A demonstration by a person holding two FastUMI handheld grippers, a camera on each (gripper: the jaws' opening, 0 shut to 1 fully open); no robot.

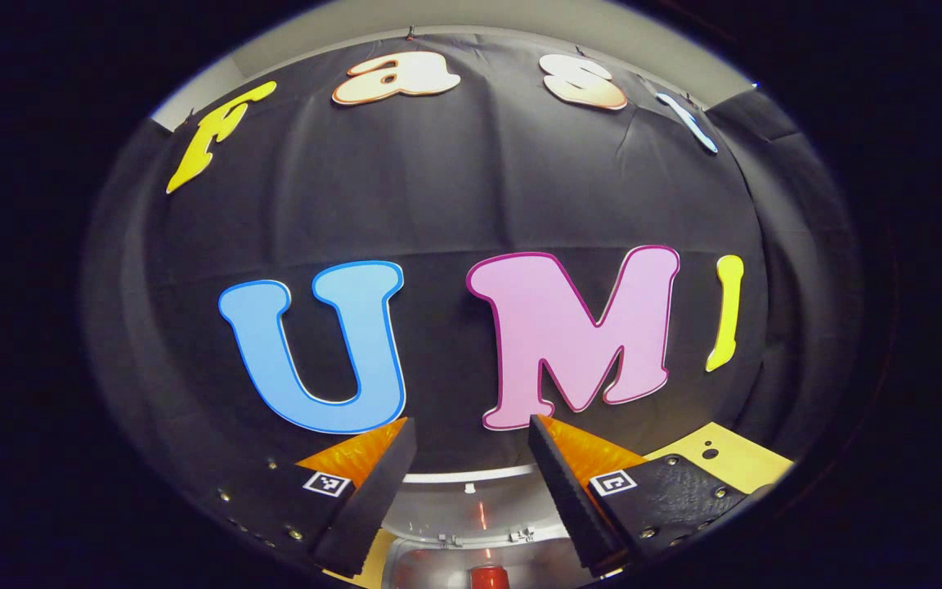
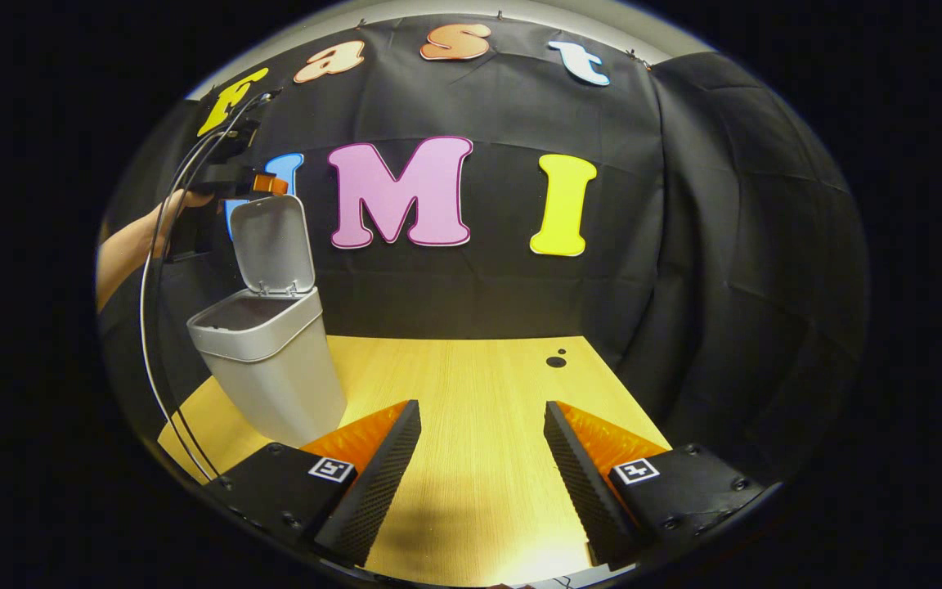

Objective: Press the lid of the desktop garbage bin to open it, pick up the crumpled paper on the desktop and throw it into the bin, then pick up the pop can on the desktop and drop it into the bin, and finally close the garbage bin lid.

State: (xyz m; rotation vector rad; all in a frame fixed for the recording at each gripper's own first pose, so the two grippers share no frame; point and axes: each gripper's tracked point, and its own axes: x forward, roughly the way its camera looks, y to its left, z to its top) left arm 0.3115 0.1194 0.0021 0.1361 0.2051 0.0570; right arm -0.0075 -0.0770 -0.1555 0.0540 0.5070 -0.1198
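Black cloth walls enclose a smooth wood-grain desktop [image 2: 471, 393]. A pale plastic garbage bin [image 2: 275, 368] stands left, its lid [image 2: 272, 244] upright. The left gripper [image 1: 471, 491] is spread above it, over a red pop can [image 1: 485, 578]. The right gripper [image 2: 479, 483] is spread, holding nothing.

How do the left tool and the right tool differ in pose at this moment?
The left tool hangs above the open bin, looking down past its rim at a red object inside; the right tool sits low over the bare wooden tabletop, to one side of the bin. The left tool is up by the raised lid; the right tool is well clear of it. Both are open and hold nothing.
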